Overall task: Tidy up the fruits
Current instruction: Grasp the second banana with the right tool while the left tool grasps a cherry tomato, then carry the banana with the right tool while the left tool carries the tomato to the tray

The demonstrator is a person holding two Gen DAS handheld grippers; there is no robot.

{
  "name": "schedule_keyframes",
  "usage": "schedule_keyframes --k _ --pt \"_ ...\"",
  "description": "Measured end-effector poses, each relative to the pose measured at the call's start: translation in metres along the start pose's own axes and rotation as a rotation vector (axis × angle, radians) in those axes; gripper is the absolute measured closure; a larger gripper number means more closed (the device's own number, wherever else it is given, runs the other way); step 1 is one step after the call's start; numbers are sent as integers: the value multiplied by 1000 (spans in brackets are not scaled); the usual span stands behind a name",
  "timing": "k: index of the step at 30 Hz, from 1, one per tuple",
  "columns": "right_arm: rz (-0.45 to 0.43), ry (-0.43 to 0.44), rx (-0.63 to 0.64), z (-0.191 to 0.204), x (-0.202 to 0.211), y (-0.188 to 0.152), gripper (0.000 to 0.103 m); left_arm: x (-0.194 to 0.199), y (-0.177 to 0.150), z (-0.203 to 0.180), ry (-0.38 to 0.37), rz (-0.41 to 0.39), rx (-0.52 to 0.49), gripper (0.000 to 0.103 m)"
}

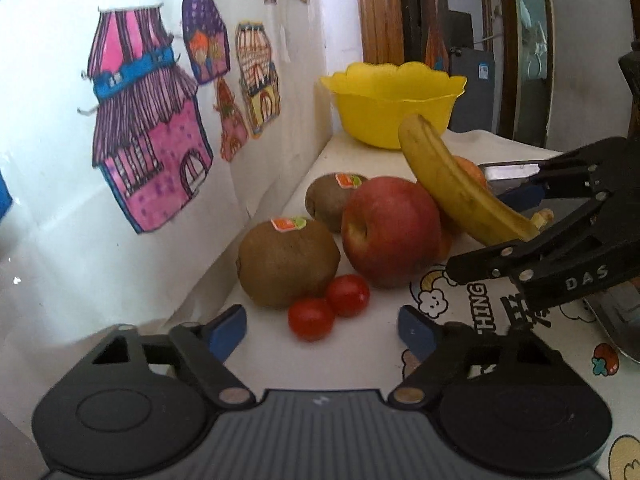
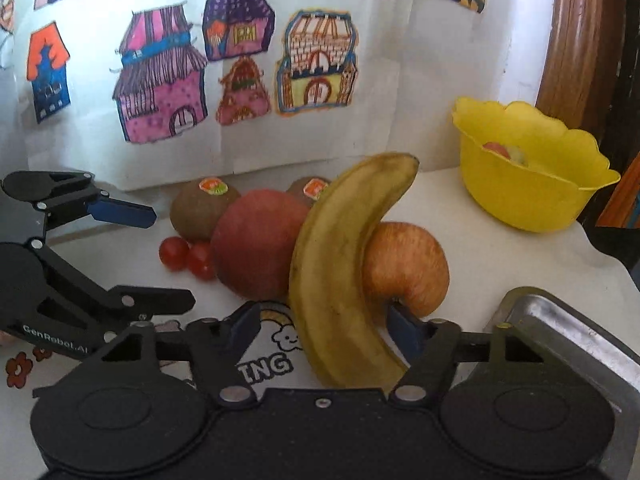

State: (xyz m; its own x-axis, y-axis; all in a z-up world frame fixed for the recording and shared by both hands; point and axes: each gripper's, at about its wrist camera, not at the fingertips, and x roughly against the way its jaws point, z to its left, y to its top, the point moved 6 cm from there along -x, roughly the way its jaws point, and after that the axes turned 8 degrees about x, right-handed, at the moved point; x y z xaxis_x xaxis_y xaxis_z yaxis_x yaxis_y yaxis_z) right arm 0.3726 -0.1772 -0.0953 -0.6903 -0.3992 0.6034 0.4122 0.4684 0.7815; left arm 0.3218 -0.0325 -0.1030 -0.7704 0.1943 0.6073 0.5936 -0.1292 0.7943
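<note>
A banana (image 2: 340,260) leans over a red apple (image 2: 256,244) and an orange-red apple (image 2: 404,264). My right gripper (image 2: 322,322) is open astride the banana's stem end, its pads clear of the peel. Two kiwis (image 1: 288,264) (image 1: 330,200) with stickers lie behind two cherry tomatoes (image 1: 312,318) (image 1: 347,295). My left gripper (image 1: 320,330) is open, with the nearer tomato just ahead of its blue fingertips. A yellow bowl (image 2: 520,200) stands at the table's far right corner, with some fruit inside.
A paper-covered wall with house drawings (image 1: 148,152) runs close along the far side of the fruit. A metal tray (image 2: 560,320) sits at the right, beside my right gripper. The tablecloth (image 1: 472,308) carries cartoon prints.
</note>
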Motion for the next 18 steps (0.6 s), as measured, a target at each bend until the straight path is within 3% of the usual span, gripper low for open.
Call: schedule_keyframes --k 4,8,14,15,18 --pt "15 -37 11 1 -4 0 42 -6 1 4 1 21 34 32" --pt "26 -79 7 -1 -4 1 54 -9 2 4 12 21 43 46" --pt "18 -115 14 1 -4 -1 55 -12 5 -6 11 24 50 66" --pt "15 -121 20 2 -4 -1 55 -11 5 -7 13 25 51 74" --pt "5 -125 21 5 -1 -1 57 -9 5 -9 32 28 59 75"
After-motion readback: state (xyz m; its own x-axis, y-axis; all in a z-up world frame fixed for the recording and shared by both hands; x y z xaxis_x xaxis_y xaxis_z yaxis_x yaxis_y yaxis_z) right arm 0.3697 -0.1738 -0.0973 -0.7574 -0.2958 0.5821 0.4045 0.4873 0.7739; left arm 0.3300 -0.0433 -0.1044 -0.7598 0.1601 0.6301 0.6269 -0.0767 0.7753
